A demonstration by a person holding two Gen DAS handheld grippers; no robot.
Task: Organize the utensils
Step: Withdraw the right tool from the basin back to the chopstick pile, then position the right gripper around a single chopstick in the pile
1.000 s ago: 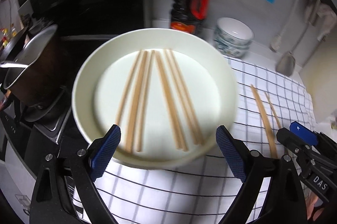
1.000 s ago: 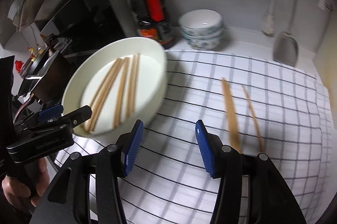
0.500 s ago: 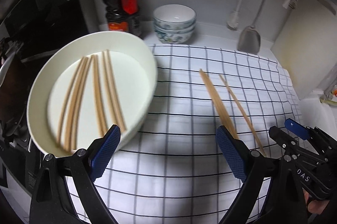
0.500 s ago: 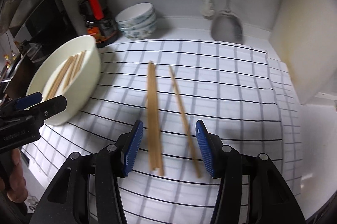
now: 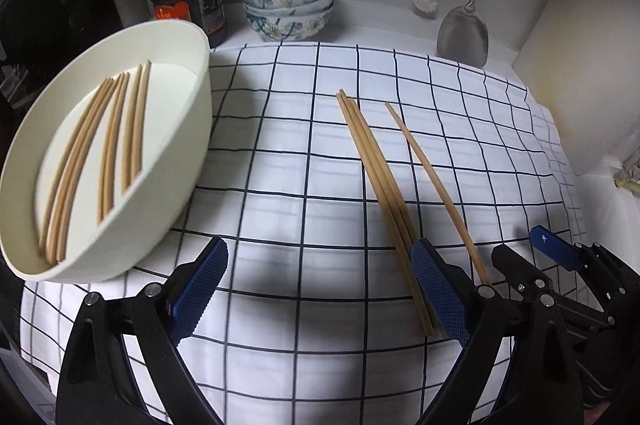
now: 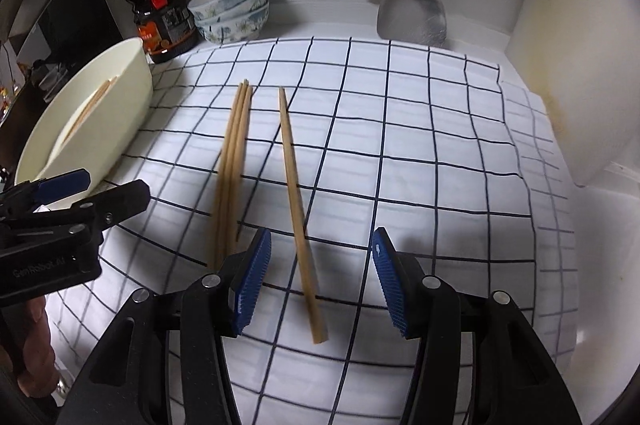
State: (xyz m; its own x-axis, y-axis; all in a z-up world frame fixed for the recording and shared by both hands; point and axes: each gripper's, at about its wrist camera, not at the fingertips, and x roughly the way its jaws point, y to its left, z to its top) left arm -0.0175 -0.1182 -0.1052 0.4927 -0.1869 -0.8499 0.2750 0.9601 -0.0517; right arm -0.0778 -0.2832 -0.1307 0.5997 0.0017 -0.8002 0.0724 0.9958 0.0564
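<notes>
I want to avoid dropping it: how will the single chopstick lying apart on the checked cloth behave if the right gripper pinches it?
The single chopstick looks straight and wooden, so probably stiff and light. It is thin and lies flat on the soft checked cloth, so the pads may catch fabric. Pinched near its end, it may tilt.

The left gripper hangs open over the checked cloth. Chopsticks lie loose by its right finger; more lie in the white bowl at left.
</notes>
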